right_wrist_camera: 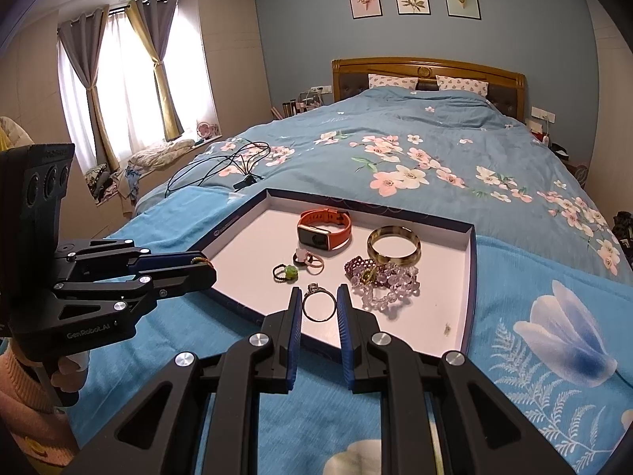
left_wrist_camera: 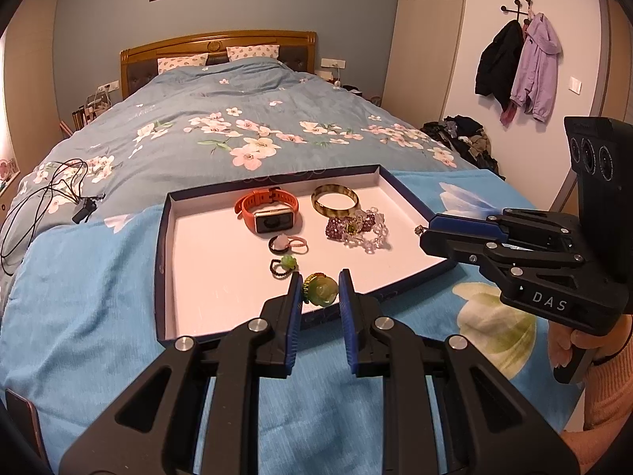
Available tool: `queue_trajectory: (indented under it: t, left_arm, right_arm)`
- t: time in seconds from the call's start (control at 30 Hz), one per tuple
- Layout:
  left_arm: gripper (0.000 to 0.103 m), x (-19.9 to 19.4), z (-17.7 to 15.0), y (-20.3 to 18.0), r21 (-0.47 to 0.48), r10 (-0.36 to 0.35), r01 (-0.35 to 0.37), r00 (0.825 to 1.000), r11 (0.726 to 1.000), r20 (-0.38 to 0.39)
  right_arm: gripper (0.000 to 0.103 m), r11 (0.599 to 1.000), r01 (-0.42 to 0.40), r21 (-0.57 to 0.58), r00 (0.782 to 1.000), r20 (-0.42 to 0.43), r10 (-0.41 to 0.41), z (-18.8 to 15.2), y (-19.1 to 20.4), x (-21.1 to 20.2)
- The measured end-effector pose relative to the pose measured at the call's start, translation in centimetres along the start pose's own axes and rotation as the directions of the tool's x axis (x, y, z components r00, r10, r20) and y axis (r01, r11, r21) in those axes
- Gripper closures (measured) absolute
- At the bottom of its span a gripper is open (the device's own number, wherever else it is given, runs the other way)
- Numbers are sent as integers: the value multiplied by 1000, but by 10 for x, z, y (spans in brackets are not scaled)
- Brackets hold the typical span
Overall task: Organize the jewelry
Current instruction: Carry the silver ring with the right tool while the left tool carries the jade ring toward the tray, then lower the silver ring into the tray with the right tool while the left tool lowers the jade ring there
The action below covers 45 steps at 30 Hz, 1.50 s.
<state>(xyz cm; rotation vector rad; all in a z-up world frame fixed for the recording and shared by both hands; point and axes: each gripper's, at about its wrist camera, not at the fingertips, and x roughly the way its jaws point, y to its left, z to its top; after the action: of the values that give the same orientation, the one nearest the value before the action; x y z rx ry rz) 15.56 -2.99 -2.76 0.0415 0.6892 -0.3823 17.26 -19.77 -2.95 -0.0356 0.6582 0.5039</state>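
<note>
Both tongs are loaded, left tongs (left_wrist_camera: 319,291) clamped on a green flower pendant (left_wrist_camera: 321,290), right tongs (right_wrist_camera: 319,305) pinching a stone ring (right_wrist_camera: 319,305), each poised over the tray (left_wrist_camera: 161,245) lying on the bed (left_wrist_camera: 221,134), where watch (left_wrist_camera: 268,213), bangle (left_wrist_camera: 334,200) and beads (left_wrist_camera: 358,229) already sit grouped.

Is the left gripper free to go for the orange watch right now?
Probably not yet. The left gripper is shut on a green flower ring, so it must set that down first. Beyond that, the orange watch lies uncovered in the tray, with only small rings between.
</note>
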Motion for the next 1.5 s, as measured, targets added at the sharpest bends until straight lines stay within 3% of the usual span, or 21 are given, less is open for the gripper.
queue_trajectory:
  t: [1.5]
  left_arm:
    - [84,36,27,9,0,33,-33,999,999,-1]
  right_arm:
    - [87,999,10,37,999,-33,-9,13,-18,31]
